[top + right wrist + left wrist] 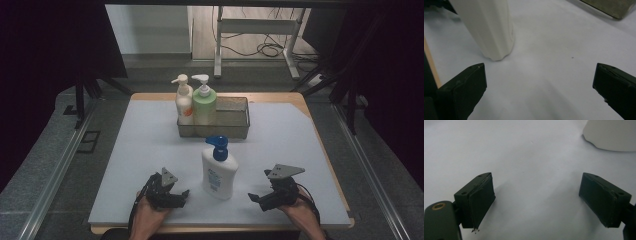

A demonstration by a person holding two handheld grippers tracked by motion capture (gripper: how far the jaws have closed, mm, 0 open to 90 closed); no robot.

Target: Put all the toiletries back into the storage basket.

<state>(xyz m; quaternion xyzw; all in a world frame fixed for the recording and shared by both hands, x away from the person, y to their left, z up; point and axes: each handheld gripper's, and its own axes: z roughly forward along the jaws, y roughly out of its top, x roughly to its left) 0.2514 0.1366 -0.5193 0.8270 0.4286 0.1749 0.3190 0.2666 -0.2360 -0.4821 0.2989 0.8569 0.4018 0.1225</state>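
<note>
A white lotion bottle (218,172) with a blue pump cap stands upright on the white table mat (280,150), near the front. My left gripper (180,196) rests low to the bottle's left with its jaws wide open and nothing between them. In the left gripper view the gripper (536,202) faces bare mat, and the bottle's base (611,135) sits off to the upper right. My right gripper (256,199) is held to the bottle's right, also open and empty. The right gripper view has that gripper (539,87) with the bottle (489,27) ahead on the left, outside the jaws.
A wire mesh basket (235,120) stands behind the bottle at mid-table; its corner (609,7) appears in the right gripper view. In its left end stand a cream pump bottle (183,100) and a green pump bottle (204,102). Black curtains flank the table.
</note>
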